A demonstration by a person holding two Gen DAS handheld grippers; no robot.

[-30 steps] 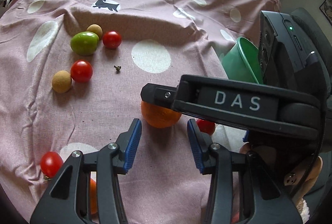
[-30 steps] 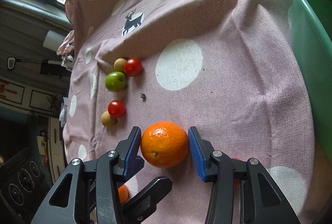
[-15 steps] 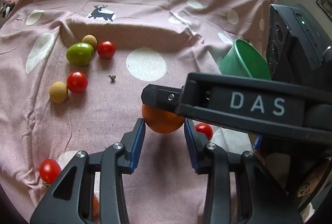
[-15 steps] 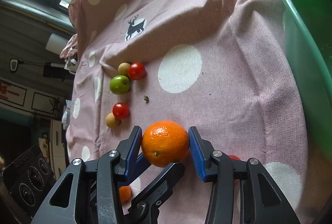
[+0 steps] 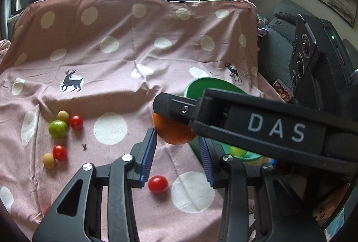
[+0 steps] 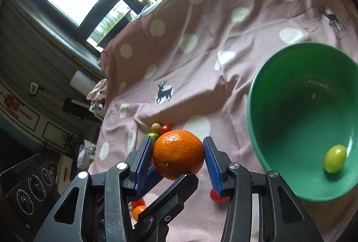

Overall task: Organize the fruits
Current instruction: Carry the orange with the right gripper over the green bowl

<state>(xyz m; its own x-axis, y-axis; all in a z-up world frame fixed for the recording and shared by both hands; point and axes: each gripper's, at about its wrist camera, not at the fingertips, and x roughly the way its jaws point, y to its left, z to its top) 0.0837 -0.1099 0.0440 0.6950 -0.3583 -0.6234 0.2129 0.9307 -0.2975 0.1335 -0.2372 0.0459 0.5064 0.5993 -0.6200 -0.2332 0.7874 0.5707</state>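
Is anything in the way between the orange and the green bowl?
Nothing visible is. The right gripper holds the orange up off the cloth, and only bare pink cloth lies between it and the green bowl. One yellow-green fruit sits inside.

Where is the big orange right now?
The orange is gripped in the right claw, held above the pink cloth just left of the green bowl. In the left camera it shows partly behind that claw.
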